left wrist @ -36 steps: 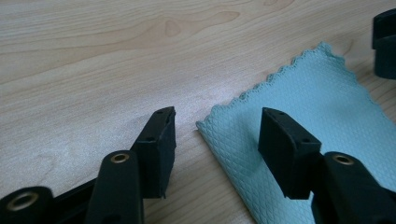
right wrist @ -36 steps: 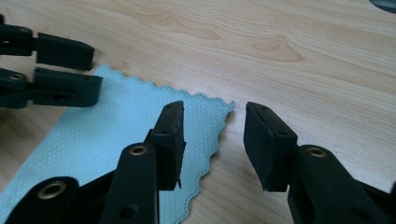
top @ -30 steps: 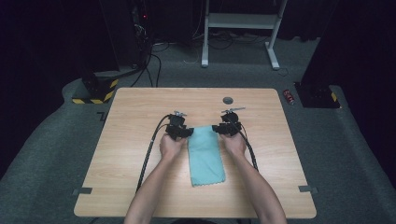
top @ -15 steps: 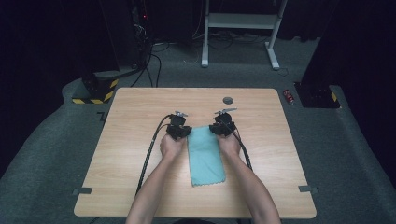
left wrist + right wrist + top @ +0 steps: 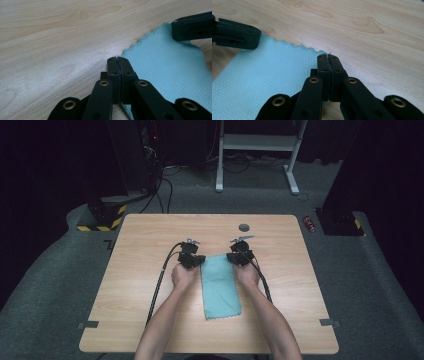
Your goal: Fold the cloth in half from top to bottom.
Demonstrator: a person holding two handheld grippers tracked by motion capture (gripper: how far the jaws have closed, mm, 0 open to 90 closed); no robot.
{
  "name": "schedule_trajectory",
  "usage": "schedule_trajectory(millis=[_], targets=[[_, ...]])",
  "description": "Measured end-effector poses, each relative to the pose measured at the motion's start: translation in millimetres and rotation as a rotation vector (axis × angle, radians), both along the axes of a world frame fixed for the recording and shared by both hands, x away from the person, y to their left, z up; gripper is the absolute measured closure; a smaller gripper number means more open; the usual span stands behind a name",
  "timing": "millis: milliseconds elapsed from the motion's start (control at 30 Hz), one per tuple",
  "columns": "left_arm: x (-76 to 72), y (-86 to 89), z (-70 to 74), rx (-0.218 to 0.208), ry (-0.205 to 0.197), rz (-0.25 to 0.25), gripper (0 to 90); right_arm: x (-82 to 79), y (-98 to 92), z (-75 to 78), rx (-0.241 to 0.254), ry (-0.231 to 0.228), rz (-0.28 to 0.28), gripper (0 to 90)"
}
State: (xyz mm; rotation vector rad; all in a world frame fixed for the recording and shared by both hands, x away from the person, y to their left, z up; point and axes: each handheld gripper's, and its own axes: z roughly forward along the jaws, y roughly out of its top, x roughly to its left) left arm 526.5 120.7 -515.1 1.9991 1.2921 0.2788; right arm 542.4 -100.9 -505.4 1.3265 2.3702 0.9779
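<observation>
A teal cloth (image 5: 220, 286) lies flat near the middle of the wooden table (image 5: 140, 270), a narrow rectangle whose long axis runs from the person's side toward the far edge. Its far short edge, cut in small scallops, sits between the two grippers; its near short edge points back at the person and lies a little to the right of the far one, so the strip leans slightly.

The left gripper (image 5: 192, 261) is at the cloth's far left corner. In the left gripper view its jaws have just been closing and now meet tip to tip, pinching that corner (image 5: 117, 58) of the fabric. The right gripper (image 5: 240, 258) is at the far right corner, its jaws likewise just closed and pressed together on the corner (image 5: 327, 55).

Both hands rest on the table just beside the cloth's long sides, and black cables (image 5: 159, 285) trail back along the forearms. A small dark round disc (image 5: 244, 227) is set in the tabletop beyond the grippers.
</observation>
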Motion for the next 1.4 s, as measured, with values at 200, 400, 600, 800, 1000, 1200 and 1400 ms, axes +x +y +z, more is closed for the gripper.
schedule_trajectory(millis=[200,400,600,800,1000,1200,1400], targets=[[-0.7,1.1,4.7,-0.011,-0.014,-0.009,89.1,-1.5,-3.0,4.5,0.011,-0.02,0.023,89.7],[-2.7,0.9,17.6,-0.041,-0.032,-0.026,89.2,-6.0,-5.6,13.7,0.031,-0.044,0.037,89.9],[-2.8,4.8,27.5,-0.07,-0.052,-0.016,89.2,-9.5,-9.3,24.9,0.048,-0.082,0.037,90.0],[1.0,3.6,39.3,-0.07,-0.066,-0.027,89.2,-9.7,-12.9,32.4,0.053,-0.096,0.038,90.0],[8.1,-2.3,50.7,-0.059,-0.086,-0.028,89.2,-5.6,-13.9,48.8,0.025,-0.117,0.04,90.0],[11.0,-3.1,65.2,-0.085,-0.101,-0.031,89.1,-5.4,-15.3,59.7,0.015,-0.146,0.041,90.0],[2.2,-3.5,69.1,-0.102,-0.123,-0.062,89.1,-12.2,-20.9,60.1,0.042,-0.154,0.051,90.0]])
